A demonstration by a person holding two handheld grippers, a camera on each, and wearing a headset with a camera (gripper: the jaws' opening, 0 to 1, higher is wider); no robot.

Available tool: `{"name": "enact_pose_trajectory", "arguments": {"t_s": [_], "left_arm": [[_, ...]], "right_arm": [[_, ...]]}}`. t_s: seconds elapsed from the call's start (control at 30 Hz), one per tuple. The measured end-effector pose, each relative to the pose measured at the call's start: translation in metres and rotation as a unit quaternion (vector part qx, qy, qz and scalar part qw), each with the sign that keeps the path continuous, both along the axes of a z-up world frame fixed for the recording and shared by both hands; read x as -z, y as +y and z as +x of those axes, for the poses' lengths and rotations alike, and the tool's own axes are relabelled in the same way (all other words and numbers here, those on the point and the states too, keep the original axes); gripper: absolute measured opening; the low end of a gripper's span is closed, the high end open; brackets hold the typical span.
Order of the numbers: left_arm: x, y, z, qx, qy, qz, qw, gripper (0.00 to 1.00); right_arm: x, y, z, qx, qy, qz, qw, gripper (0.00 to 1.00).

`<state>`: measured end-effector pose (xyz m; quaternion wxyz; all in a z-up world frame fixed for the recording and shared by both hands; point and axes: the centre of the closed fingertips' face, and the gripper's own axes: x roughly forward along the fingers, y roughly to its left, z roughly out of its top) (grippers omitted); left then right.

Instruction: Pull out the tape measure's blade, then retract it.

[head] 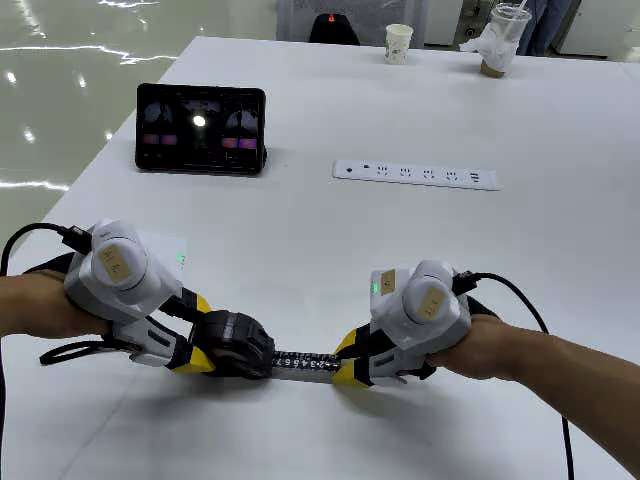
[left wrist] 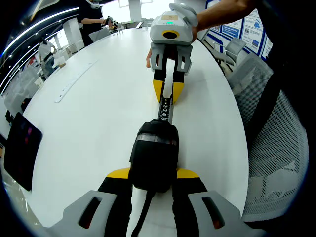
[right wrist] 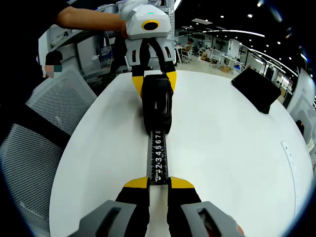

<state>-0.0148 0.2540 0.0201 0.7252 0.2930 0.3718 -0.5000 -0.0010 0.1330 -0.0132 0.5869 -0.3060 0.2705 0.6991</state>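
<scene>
A black tape measure case lies on the white table near its front edge, and my left gripper is shut on it. In the left gripper view the case sits between the yellow-tipped fingers. A short length of dark blade with white numbers runs from the case to my right gripper, which is shut on the blade's end. In the right gripper view the blade leads away from my fingers to the case.
A dark tablet stands at the left of the table. A white power strip lies in the middle. A paper cup and a plastic cup stand at the far edge. A mesh chair is beside the table.
</scene>
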Motion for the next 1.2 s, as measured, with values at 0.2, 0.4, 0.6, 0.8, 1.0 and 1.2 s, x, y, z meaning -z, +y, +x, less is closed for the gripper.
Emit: {"name": "enact_pose_trajectory", "arguments": {"t_s": [0.2, 0.4, 0.6, 0.8, 1.0, 1.2], "left_arm": [[0.000, 0.000, 0.000, -0.001, 0.000, -0.001, 1.0000, 0.25], [0.000, 0.000, 0.000, -0.001, 0.000, -0.001, 1.0000, 0.25], [0.000, 0.000, 0.000, -0.001, 0.000, 0.001, 1.0000, 0.25], [0.000, -0.001, 0.000, -0.001, 0.000, 0.001, 1.0000, 0.25], [0.000, -0.001, 0.000, -0.001, 0.000, 0.002, 1.0000, 0.25], [0.000, -0.001, -0.001, -0.002, -0.001, 0.002, 1.0000, 0.25]], "right_arm": [[0.000, -0.005, 0.001, 0.000, -0.001, -0.003, 1.0000, 0.09], [-0.001, -0.011, 0.001, 0.001, -0.002, -0.004, 1.0000, 0.09], [-0.001, -0.018, 0.002, 0.002, -0.002, -0.006, 1.0000, 0.09], [-0.001, -0.025, 0.003, 0.003, -0.003, -0.009, 1.0000, 0.09], [0.000, -0.031, 0.004, 0.003, -0.005, -0.011, 0.9999, 0.09], [0.000, -0.036, 0.004, 0.002, -0.004, -0.012, 0.9999, 0.09]]}}
